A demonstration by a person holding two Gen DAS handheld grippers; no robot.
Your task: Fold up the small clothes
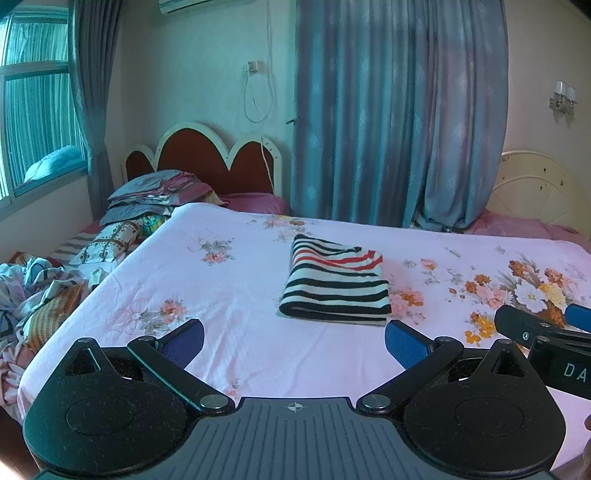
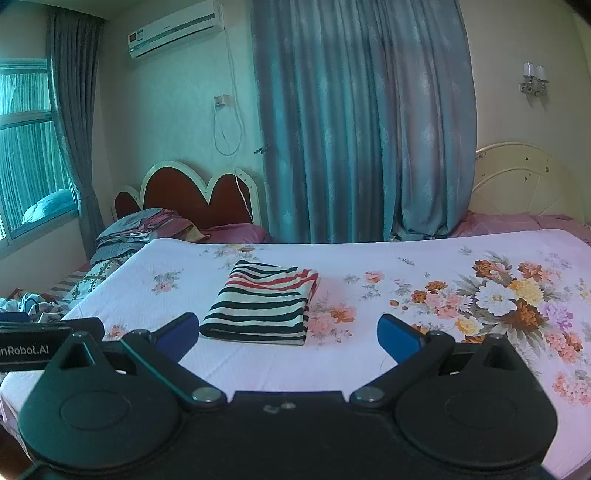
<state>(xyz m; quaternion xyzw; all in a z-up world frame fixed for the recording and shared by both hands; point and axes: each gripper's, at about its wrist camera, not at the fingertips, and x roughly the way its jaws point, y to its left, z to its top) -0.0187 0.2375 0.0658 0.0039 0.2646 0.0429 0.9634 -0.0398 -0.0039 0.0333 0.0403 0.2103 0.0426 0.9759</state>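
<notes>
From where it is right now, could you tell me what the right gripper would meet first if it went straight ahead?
Most likely the folded striped shirt. The open right gripper points over the floral bedsheet, with the shirt lying just ahead, slightly left of centre. Its height above the bed is unclear, so it might pass over.

In the left wrist view, the right claw [image 1: 554, 325] is cut off by the right edge, so its grip cannot be read. The air conditioner [image 1: 192, 4] is clipped at the top. The bed [image 1: 240, 332] runs under both claws' bodies, its near edge hidden.
</notes>
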